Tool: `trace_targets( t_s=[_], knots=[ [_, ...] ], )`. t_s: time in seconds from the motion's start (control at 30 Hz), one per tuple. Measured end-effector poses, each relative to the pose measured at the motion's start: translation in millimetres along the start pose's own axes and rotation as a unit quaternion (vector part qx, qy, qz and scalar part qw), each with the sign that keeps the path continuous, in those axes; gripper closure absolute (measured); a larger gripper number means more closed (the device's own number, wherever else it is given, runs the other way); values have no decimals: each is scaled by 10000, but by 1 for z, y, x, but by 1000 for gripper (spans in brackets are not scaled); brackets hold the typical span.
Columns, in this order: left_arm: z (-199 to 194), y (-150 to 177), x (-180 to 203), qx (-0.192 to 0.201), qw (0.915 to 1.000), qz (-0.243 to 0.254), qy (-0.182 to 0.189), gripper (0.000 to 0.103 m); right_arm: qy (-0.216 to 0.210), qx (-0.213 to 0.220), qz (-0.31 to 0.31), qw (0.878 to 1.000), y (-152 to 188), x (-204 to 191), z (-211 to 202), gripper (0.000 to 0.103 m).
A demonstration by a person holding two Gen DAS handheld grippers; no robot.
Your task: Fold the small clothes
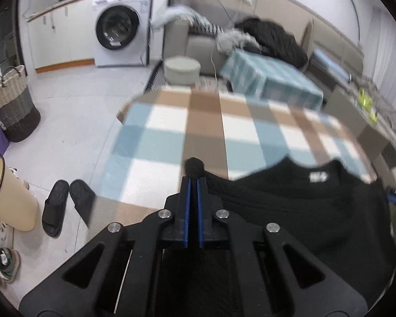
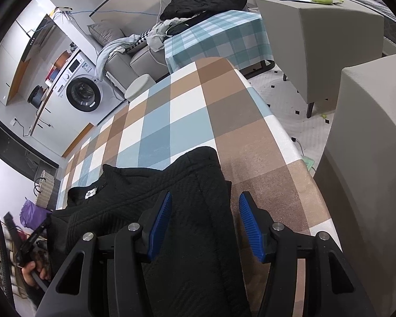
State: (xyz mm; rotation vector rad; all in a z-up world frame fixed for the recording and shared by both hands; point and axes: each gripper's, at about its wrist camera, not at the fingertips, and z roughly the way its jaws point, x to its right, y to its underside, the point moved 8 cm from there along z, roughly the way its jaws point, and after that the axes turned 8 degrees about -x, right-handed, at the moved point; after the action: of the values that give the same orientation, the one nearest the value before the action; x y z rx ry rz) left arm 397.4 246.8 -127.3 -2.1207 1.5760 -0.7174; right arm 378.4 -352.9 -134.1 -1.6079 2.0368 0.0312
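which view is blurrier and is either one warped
Left wrist view: motion-smeared, with the checked tablecloth and sofa soft, only the left gripper crisp. Right wrist view: sharp throughout. Both show fisheye bending, dark corners and even indoor light.

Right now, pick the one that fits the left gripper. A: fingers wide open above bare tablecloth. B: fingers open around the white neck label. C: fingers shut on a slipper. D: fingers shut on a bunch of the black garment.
D: in the left wrist view the left gripper has its blue fingers pressed together, with a bunch of the black garment poking out at their tips.
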Motion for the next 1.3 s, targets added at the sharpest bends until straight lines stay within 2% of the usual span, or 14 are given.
trace_targets(
  t_s=[0.1, 0.3, 0.33, 0.4, 0.43, 0.47, 0.6, 0.63, 0.67, 0.73, 0.77, 0.97, 1.1, 1.3],
  knots=[
    [-10, -4, -12, 121, 9998, -179, 12, 101, 44, 5, 10, 10000, -1, 1, 0, 49],
    [11, 6, -18, -251, 9994, -256, -25, 99, 154, 41, 31, 9999, -7, 5, 7, 49],
    [15, 8, -17, -317, 9992, -249, -20, 93, 134, 24, 43, 9999, -7, 5, 9, 49],
    [25, 12, -15, -510, 9983, -259, 78, 66, 112, -6, 64, 9999, -9, 5, 13, 49],
    [28, 14, -15, -575, 9978, -298, 109, 48, 102, -14, 67, 9999, -10, 4, 15, 49],
    [31, 15, -15, -550, 9979, -333, 109, 41, 88, -12, 65, 9999, -11, 3, 17, 49],
    [44, 19, -13, -747, 9967, -305, 61, 43, 124, 144, -71, 9998, -19, -3, 23, 51],
    [48, 19, -13, -786, 9962, -356, 104, 55, 136, 192, -138, 9996, -21, -5, 24, 63],
    [49, 20, -12, -784, 9960, -395, 189, 81, 123, 246, -203, 9994, -23, -8, 24, 70],
    [48, 21, -10, -751, 9960, -401, 284, 96, 110, 371, -338, 9987, -25, -13, 22, 88],
    [42, 20, -8, -592, 9972, -361, 271, 98, 31, 446, -392, 9982, -25, -16, 19, 94],
    [-8, 5, -1, 54, 9988, -299, 387, 98, -600, 1166, -507, 9901, -33, -39, -29, 96],
    [-34, -13, -3, 403, 9982, -310, 322, 98, -612, 1571, -631, 9837, -48, -58, -55, 96],
    [-20, -15, -19, 154, 9988, -406, 233, 98, -618, 1383, -226, 9882, -71, -65, -27, 96]
  ],
)
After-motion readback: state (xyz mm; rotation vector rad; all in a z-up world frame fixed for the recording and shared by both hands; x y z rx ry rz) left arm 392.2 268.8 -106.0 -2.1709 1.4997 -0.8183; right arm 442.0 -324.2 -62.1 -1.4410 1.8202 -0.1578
